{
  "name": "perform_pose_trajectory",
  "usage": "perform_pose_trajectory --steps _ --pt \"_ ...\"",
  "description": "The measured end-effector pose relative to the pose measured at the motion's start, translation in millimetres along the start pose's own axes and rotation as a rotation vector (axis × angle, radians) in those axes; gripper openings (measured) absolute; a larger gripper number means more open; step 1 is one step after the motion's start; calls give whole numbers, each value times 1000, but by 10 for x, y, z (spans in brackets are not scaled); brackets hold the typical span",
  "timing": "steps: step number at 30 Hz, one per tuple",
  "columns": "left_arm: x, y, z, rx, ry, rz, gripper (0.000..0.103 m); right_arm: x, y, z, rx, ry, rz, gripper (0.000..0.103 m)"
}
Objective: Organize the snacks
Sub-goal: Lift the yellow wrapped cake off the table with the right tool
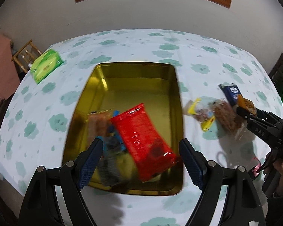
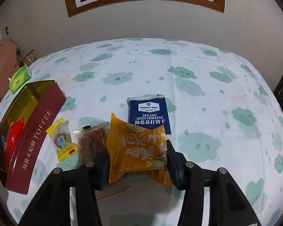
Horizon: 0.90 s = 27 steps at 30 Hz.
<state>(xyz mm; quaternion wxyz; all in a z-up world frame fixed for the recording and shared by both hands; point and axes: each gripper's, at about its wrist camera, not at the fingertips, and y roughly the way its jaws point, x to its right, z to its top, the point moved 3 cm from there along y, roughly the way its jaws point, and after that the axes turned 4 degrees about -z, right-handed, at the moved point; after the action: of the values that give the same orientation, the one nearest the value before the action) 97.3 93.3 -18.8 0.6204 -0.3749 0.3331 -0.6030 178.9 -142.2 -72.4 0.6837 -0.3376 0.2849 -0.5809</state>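
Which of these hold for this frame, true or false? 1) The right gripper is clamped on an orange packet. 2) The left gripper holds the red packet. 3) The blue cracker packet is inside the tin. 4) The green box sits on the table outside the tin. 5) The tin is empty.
1) True: the right gripper has its pads against both sides of the orange packet.
2) False: the left gripper stands open; the red packet lies in the tin, not pinched.
3) False: the blue cracker packet lies on the tablecloth.
4) True: the green box is beyond the tin's corner.
5) False: it holds the red packet and others.
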Motion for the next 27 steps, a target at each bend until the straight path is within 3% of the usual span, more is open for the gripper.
perform_pose_trajectory --steps 5,10,20,27 --pt "291 50 73 0 44 -34 80 95 -121 7 40 -21 -8 47" --pt "574 124 154 3 76 -63 80 327 -211 47 88 -45 -74 46" --pt "911 285 267 1 85 -121 79 1076 -50 -46 67 -1 -195 46" --pt "996 474 260 -42 50 -151 77 1261 51 -165 49 -14 -161 46"
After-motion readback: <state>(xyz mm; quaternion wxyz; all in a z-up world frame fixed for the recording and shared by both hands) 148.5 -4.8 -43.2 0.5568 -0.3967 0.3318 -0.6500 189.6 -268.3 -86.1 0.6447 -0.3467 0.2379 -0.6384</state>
